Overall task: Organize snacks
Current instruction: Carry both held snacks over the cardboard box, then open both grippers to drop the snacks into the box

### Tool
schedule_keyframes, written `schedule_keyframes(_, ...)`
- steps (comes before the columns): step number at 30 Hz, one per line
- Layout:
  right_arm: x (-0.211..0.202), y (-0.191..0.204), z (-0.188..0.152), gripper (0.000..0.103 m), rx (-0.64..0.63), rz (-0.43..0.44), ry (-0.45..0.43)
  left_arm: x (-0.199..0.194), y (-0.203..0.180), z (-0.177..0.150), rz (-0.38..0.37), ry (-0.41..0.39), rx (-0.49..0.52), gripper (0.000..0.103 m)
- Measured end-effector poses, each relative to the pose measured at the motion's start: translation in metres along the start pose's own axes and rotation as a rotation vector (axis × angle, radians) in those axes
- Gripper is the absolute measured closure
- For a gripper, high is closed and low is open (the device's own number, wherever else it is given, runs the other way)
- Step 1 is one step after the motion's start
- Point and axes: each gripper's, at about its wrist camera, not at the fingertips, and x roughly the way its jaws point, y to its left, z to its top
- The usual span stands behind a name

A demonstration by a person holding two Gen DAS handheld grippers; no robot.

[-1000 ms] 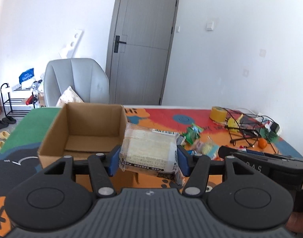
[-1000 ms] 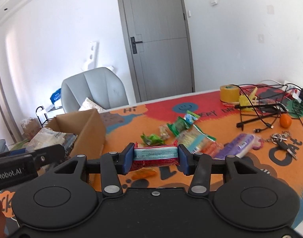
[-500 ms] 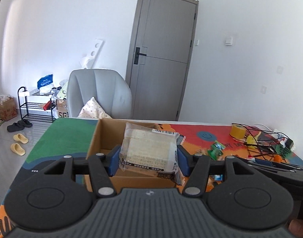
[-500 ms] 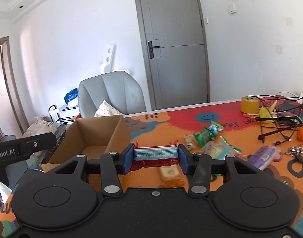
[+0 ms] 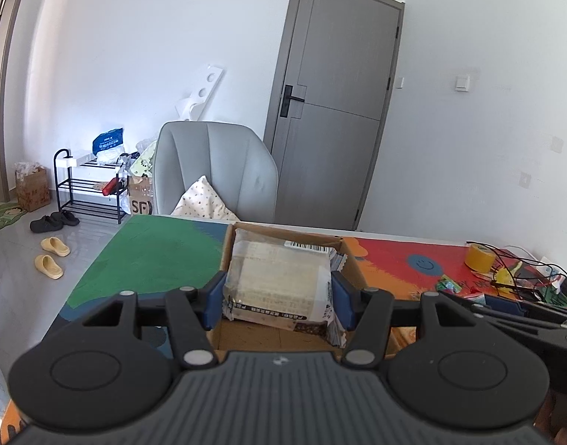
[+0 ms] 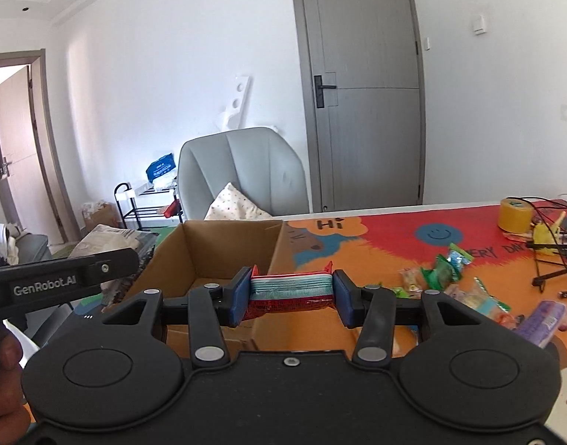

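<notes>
1. Left gripper (image 5: pixel 278 298): the blue pads are clamped on both sides of a clear-wrapped cracker pack (image 5: pixel 279 283), so it's held firmly, about half open around it. The pack sits square between the fingers and sticks out forward past the pads, barcode end pointing away from the camera. Its long side seems to run forward, though the fisheye makes that hard to call.

2. That pack hangs right over the open cardboard box (image 5: pixel 352 272), above the box floor and not touching it as far as I can see.

3. Right gripper (image 6: pixel 291 294): narrower grip, pads pressing the two ends of a red and teal wafer bar (image 6: pixel 291 291). The bar lies crosswise, long axis running pad to pad, roughly level, crimped red ends poking up by each pad.

4. The bar is just in front of the box (image 6: pixel 224 250), near its right front corner, above the table (image 6: pixel 376 237).

5. Further out to the right, loose snacks (image 6: pixel 446 269) are scattered on the colourful tabletop, plus a purple pack (image 6: pixel 541 320) and a tape roll (image 6: pixel 514 215).
</notes>
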Motion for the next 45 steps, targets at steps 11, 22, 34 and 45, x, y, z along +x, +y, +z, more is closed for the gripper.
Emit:
schedule_keyframes(11, 0.030, 0.014, 0.003, 0.056, 0.004, 0.024, 0.026, 0.026, 0.007, -0.003, 0.049, 0.037, 0.002, 0.046)
schedule_keyframes(22, 0.047, 0.026, 0.004, 0.056, 0.006, 0.043, 0.044, 0.024, 0.017, 0.000, 0.103, 0.012, -0.016, 0.042)
schedule_keyframes(34, 0.051, 0.032, 0.008, 0.035, 0.040, 0.087, 0.028, 0.010, 0.037, -0.001, 0.212, -0.016, -0.069, 0.016)
schedule_keyframes(45, 0.018, 0.004, -0.003, 0.000, 0.102, -0.013, 0.000, 0.008, 0.025, -0.006, 0.197, 0.004, -0.055, 0.008)
